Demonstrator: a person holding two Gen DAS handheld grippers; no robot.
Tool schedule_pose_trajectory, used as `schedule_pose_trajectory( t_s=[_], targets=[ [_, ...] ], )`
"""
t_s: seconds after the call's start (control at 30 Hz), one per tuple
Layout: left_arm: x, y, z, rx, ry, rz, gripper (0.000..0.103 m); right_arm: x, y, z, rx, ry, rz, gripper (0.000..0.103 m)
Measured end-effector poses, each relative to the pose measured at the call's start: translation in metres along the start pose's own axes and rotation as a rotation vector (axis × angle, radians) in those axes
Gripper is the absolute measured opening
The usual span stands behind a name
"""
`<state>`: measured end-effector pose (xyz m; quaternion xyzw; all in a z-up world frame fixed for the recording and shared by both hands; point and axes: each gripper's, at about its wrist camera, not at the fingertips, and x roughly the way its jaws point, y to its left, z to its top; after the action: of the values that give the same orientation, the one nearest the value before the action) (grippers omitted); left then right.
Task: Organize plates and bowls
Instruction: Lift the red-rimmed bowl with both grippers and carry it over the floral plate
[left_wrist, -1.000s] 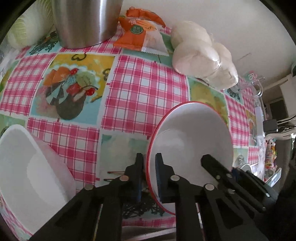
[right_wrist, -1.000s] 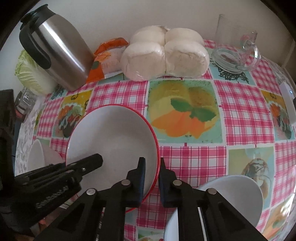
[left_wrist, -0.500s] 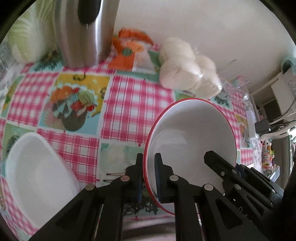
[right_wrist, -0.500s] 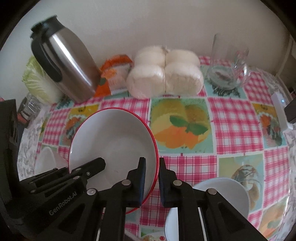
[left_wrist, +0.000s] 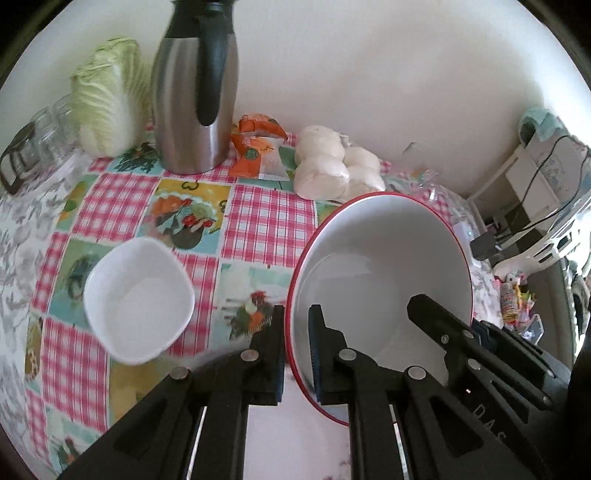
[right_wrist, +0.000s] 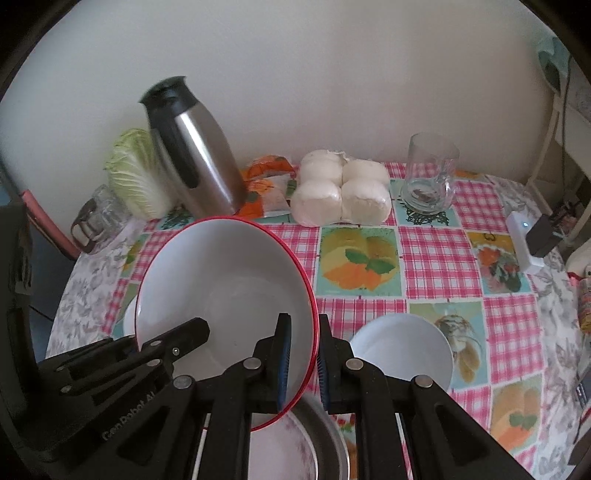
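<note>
A large white bowl with a red rim (left_wrist: 380, 266) is held tilted in the air above the desk (left_wrist: 266, 221), gripped from both sides. The left hand-held gripper (left_wrist: 296, 354) is clenched on the bowl's left rim, 1 finger outside and 1 inside. The right hand-held gripper (right_wrist: 303, 365) is clenched on the opposite rim in the same way. In the right wrist view the same bowl (right_wrist: 225, 280) fills the lower left, and the left tool's dark fingers reach in from the left edge.

The desk wears a pink checked cloth with fruit and vegetable pictures. A small square white bowl (left_wrist: 138, 299) sits on it to the left of the lifted bowl. A round white bowl (right_wrist: 402, 347) sits on it just right of the right hand-held gripper. Directly below the lifted bowl, a metal-rimmed dish (right_wrist: 328, 443) shows at the near edge.

Along the wall stand a napa cabbage (left_wrist: 107, 99), a steel thermos jug (left_wrist: 195, 88), an orange snack packet (left_wrist: 255, 147), a bag of 4 white buns (right_wrist: 341, 192) and a glass mug (right_wrist: 430, 173).
</note>
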<state>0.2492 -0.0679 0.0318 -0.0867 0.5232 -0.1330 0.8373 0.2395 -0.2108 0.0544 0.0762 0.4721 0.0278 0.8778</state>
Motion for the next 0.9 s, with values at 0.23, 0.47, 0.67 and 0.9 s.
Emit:
schedule_pose_trajectory(
  t_s=[0.23, 0.47, 0.67, 0.9],
  targets=[
    [-0.019, 0.013, -0.034, -0.05, -0.006, -0.012, 0.012, -0.021, 0.018, -0.033, -0.017, 0.013, 0.019, 0.014],
    [-0.027, 0.023, -0.068, -0.088, -0.014, -0.01, 0.012, -0.031, 0.029, -0.068, -0.027, 0.022, 0.029, 0.014],
    [-0.031, 0.032, -0.097, -0.121, -0.008, -0.009, 0.012, -0.033, 0.037, -0.098, -0.015, 0.026, 0.05, 0.014],
    [-0.034, 0.032, -0.115, -0.087, -0.01, 0.03, 0.012, -0.031, 0.041, -0.124, 0.013, 0.026, 0.063, 0.014]
  ],
)
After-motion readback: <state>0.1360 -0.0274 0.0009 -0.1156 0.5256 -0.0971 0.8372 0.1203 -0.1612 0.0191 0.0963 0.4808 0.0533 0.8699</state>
